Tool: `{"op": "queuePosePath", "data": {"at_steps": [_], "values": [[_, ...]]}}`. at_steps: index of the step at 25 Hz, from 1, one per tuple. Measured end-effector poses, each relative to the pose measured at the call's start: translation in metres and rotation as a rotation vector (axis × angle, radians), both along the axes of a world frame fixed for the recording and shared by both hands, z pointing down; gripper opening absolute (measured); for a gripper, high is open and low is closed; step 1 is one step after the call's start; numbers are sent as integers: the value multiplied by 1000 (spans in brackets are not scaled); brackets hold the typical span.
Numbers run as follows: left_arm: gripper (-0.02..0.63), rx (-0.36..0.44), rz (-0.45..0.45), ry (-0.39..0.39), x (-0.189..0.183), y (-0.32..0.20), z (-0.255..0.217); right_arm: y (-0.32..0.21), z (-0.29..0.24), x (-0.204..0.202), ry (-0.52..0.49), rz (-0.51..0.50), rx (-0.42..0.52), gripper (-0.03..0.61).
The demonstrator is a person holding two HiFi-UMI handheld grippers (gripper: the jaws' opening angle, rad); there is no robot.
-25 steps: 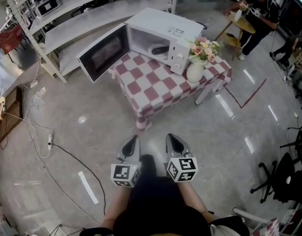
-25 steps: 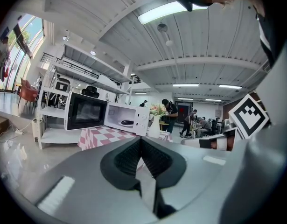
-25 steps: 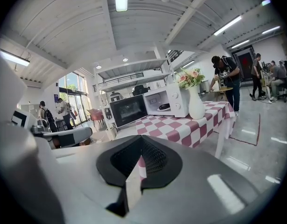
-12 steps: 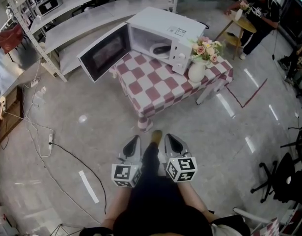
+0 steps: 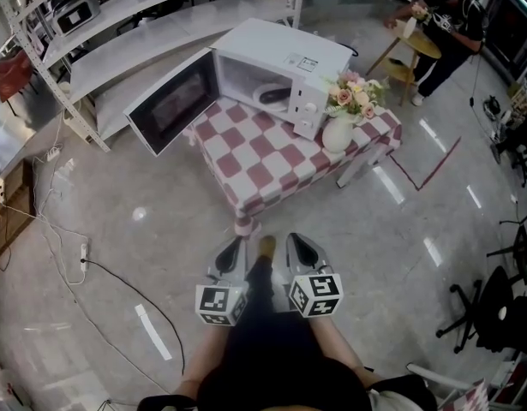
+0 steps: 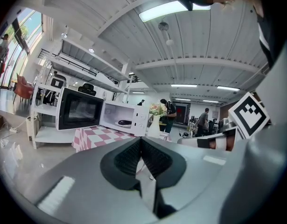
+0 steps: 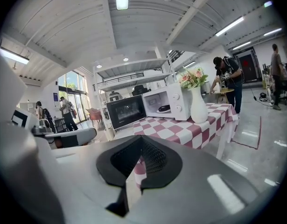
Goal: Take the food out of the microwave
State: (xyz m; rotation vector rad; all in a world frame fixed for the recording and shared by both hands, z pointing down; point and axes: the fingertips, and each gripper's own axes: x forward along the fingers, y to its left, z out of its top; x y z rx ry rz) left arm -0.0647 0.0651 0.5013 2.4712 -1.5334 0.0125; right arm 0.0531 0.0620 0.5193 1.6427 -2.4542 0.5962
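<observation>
A white microwave (image 5: 280, 58) stands on a low table with a red-and-white checked cloth (image 5: 272, 157), its door (image 5: 169, 101) swung wide to the left. Inside lies a dark piece of food on a white plate (image 5: 274, 94), also visible in the left gripper view (image 6: 124, 122) and the right gripper view (image 7: 164, 108). My left gripper (image 5: 235, 247) and right gripper (image 5: 299, 243) hang side by side in front of my body, short of the table's near corner. Both are shut and hold nothing. In their own views the left gripper (image 6: 141, 141) and right gripper (image 7: 142, 141) point toward the microwave.
A white vase of pink flowers (image 5: 340, 125) stands just right of the microwave on the cloth. White shelving (image 5: 117, 24) runs behind and to the left. Cables and a power strip (image 5: 83, 251) lie on the floor at left. A person (image 5: 447, 15) works at a small table far right; an office chair (image 5: 494, 306) stands at right.
The table and microwave have drawn nearer as I step forward, and a shoe now shows between the grippers. Both grippers stay shut and level with each other.
</observation>
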Motion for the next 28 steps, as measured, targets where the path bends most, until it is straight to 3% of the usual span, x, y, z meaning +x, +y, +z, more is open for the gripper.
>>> {"op": "queuePosePath", "data": {"at_steps": [28], "values": [[9,-24,53,-11,16,-122,-14,-117,-15,18,-5,64,-12,0]]}}
